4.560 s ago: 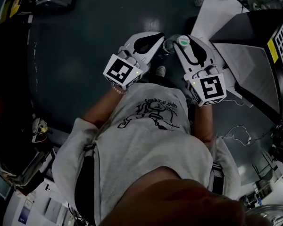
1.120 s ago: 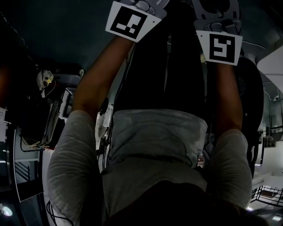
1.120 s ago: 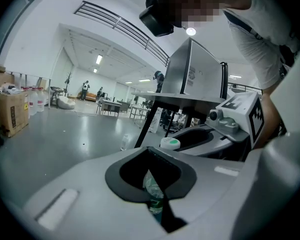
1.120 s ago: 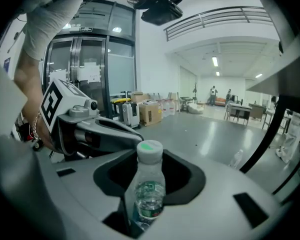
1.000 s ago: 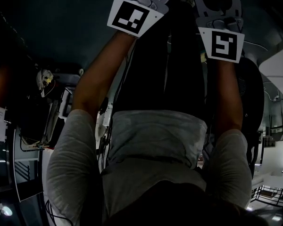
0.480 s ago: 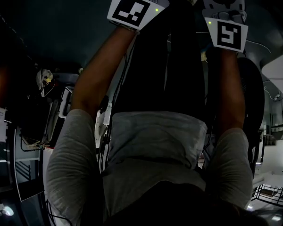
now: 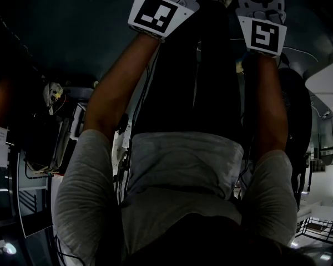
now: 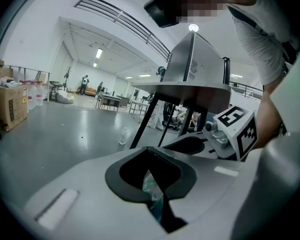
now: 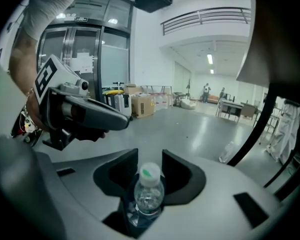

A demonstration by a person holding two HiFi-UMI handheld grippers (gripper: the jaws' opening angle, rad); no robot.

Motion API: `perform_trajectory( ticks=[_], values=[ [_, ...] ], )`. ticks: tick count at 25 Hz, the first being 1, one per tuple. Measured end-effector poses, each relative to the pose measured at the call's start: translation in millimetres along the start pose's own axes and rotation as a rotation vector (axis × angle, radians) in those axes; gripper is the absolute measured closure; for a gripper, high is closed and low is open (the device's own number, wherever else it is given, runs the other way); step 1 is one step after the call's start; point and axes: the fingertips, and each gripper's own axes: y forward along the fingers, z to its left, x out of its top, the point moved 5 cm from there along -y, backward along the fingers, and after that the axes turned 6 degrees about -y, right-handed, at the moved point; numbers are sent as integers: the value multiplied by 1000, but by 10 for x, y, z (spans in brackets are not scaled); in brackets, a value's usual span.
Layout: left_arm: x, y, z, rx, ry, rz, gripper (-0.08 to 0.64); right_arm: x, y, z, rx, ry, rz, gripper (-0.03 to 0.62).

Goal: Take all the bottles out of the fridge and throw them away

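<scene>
A wide grey hall floor [image 9: 190, 129] is seen beyond both grippers, and no bin is shown in any view, so anything released here would probably be left as litter rather than thrown away. A dark-legged stand [image 8: 182, 88] bearing a metal box [image 8: 195, 59] is close ahead and could be struck by a swinging arm. Cardboard boxes [image 9: 142, 104] are stacked well off. The left gripper [image 8: 149, 156] is closed on crumpled clear plastic [image 8: 152, 189], probably a squashed bottle, which could be squeezed out. The right gripper [image 9: 150, 156] is clamped on a clear bottle [image 9: 149, 196] with a white cap. A loose bottle [image 8: 123, 135] is seen on the floor near the stand's legs and could be trodden on.
</scene>
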Motion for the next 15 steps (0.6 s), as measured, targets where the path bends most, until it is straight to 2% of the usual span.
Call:
perform_trajectory(
  ticks=[6,9,15],
  values=[
    [102,-34,-53,-1,0,-13,552,303,-105,41,-4,56,-67,442],
    [239,-100,-96,1,-8,-22,552,509,-174,55,-4,112,-100,481],
    [641,-303,-193,21,-36,-47,551,1017,-417,3,-1,227,-148,512]
  ],
)
